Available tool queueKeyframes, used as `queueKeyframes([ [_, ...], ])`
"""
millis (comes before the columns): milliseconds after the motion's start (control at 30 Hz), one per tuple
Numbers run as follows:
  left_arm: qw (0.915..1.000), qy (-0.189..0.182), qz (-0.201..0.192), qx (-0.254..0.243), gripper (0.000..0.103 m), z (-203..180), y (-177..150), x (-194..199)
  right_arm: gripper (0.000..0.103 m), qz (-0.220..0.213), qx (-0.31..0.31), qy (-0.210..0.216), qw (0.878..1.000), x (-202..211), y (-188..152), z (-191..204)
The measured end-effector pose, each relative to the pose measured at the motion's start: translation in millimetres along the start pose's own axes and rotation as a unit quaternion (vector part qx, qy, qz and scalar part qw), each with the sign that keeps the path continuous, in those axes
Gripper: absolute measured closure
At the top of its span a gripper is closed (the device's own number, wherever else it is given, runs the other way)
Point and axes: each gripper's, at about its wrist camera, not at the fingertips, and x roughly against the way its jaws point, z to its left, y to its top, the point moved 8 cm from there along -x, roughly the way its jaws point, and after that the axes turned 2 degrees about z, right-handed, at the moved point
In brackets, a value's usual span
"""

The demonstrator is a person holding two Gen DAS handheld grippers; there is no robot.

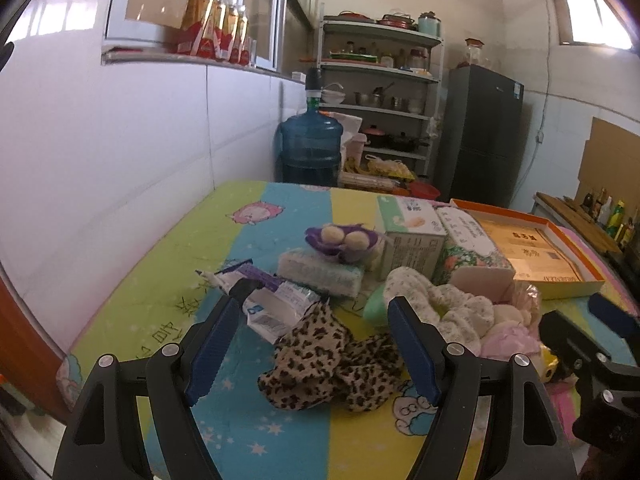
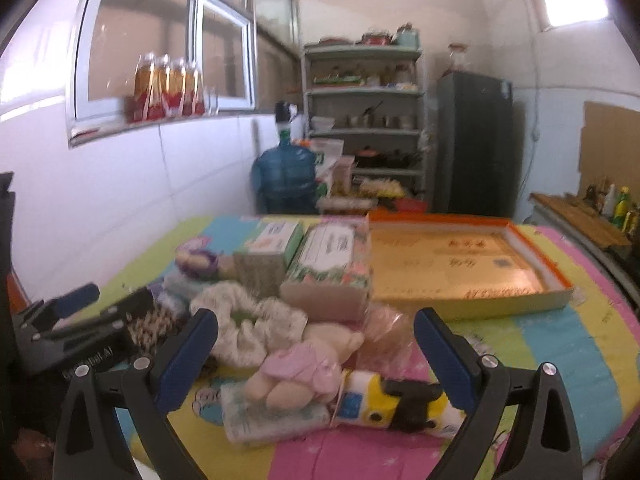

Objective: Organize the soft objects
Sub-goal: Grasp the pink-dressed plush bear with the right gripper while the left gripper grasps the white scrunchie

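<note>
Left wrist view: left hand-held gripper [image 1: 316, 334] spread wide above a crumpled leopard-print cloth [image 1: 328, 364]; right hand-held gripper [image 2: 316, 354] likewise spread.

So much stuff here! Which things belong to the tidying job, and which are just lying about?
Part of the job:
leopard-print cloth
floral scrunchie
pink plush toy
orange-rimmed box

Just lying about:
water jug
bottles on the sill
fridge
kitchen shelf
</note>
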Motion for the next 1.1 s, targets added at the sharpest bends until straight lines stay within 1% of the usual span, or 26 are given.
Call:
queueKeyframes([
  [100, 1.0, -0.002, 0.003, 0.008, 0.024, 8, -4, -5, 0.008, 0.017, -0.003, 0.015, 1.0, -11, -7, 1],
  [233, 0.9998, -0.001, 0.008, 0.016, 0.025, 15, -6, -13, 0.013, 0.037, 0.008, 0.014, 0.999, -26, -17, 4],
  [333, 0.9997, -0.004, 0.008, 0.023, 0.025, 18, -6, -17, 0.015, 0.057, 0.009, 0.025, 0.998, -36, -24, 7],
  [400, 0.9996, -0.007, 0.006, 0.027, 0.025, 19, -4, -19, 0.019, 0.064, 0.01, 0.026, 0.998, -40, -26, 8],
  [467, 0.9995, -0.008, 0.002, 0.031, 0.024, 21, -3, -19, 0.028, 0.068, 0.012, 0.024, 0.997, -44, -26, 9],
  [500, 0.9994, -0.008, 0.001, 0.033, 0.024, 22, -2, -19, 0.031, 0.071, 0.013, 0.025, 0.997, -46, -27, 8],
  [567, 0.9993, -0.008, 0.001, 0.037, 0.024, 25, 0, -21, 0.044, 0.081, 0.01, 0.033, 0.996, -51, -30, 8],
  [633, 0.9992, -0.007, 0.002, 0.039, 0.024, 27, 0, -22, 0.048, 0.087, 0.003, 0.038, 0.995, -54, -32, 8],
  [700, 0.9991, -0.008, 0.004, 0.042, 0.024, 29, 1, -25, 0.055, 0.083, 0.0, 0.043, 0.996, -53, -31, 6],
  [733, 0.999, -0.007, 0.004, 0.043, 0.024, 29, 2, -26, 0.061, 0.082, -0.001, 0.045, 0.996, -53, -30, 5],
  [767, 0.999, -0.007, 0.004, 0.044, 0.024, 30, 2, -27, 0.065, 0.082, -0.001, 0.047, 0.996, -53, -30, 4],
  [933, 0.9991, -0.008, 0.006, 0.041, 0.024, 27, 1, -28, 0.071, 0.082, -0.004, 0.054, 0.995, -51, -32, 0],
  [1100, 0.9992, -0.014, 0.001, 0.036, 0.024, 18, 1, -23, 0.076, 0.07, -0.01, 0.062, 0.996, -44, -29, -5],
])
